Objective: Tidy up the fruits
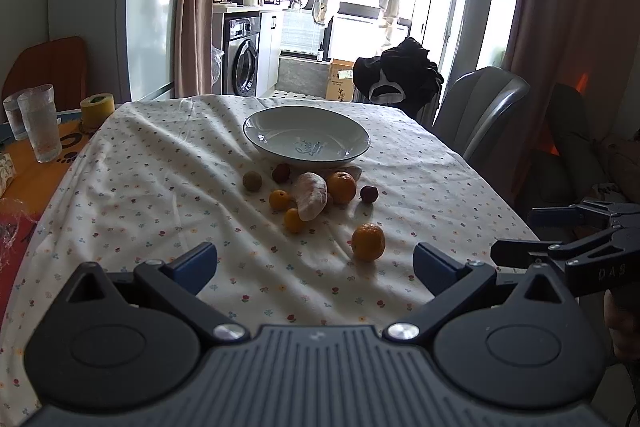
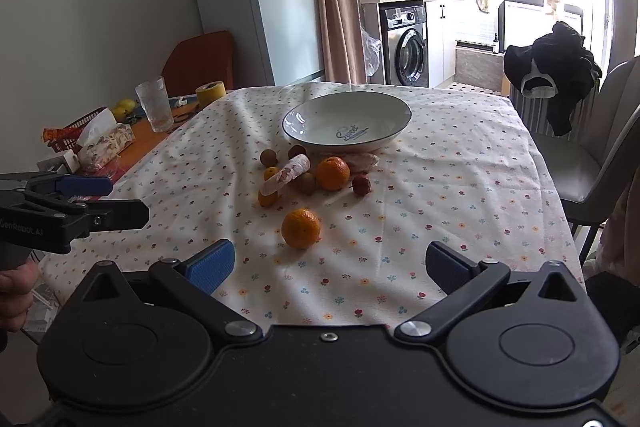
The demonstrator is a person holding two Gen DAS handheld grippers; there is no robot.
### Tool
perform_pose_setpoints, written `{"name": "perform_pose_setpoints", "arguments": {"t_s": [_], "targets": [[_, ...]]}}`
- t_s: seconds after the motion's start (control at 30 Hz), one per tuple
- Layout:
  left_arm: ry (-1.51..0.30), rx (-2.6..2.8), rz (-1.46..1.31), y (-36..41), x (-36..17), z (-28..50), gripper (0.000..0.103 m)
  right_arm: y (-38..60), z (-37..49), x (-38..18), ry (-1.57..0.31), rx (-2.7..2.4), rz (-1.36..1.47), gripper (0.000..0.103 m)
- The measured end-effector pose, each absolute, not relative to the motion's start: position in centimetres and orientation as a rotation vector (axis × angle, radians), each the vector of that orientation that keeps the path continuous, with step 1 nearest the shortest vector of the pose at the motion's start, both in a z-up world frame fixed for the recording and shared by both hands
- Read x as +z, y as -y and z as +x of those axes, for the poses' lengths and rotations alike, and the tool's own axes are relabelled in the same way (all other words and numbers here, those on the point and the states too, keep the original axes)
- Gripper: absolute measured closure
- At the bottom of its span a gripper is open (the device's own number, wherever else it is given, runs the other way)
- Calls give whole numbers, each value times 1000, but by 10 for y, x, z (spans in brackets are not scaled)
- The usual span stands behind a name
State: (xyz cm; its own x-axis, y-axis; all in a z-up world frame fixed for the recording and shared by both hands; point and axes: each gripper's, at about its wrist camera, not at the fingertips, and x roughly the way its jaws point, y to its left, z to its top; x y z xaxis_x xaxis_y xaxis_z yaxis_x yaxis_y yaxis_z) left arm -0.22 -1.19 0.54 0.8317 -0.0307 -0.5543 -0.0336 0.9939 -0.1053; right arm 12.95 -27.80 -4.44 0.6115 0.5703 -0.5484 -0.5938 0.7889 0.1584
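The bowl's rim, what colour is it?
Dark blue rim on the white bowl, clearest in the right wrist view.

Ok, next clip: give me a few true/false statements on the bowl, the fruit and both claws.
1. The bowl already holds fruit. False: it is empty; all the fruit lies on the tablecloth.
2. The left claw is open and holds nothing. True.
3. The right claw grips an orange. False: it is open, and the nearest orange sits apart on the cloth ahead of it.
4. A second orange lies close to the bowl. True.
5. A drinking glass stands off the tablecloth, to the left. True.
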Motion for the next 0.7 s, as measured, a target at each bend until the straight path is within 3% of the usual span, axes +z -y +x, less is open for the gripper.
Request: {"name": "perform_pose_setpoints", "arguments": {"t_s": [0.7], "targets": [[-565, 11, -122, 8, 7, -6, 0, 275, 131, -36, -606, 681, -25, 0]]}}
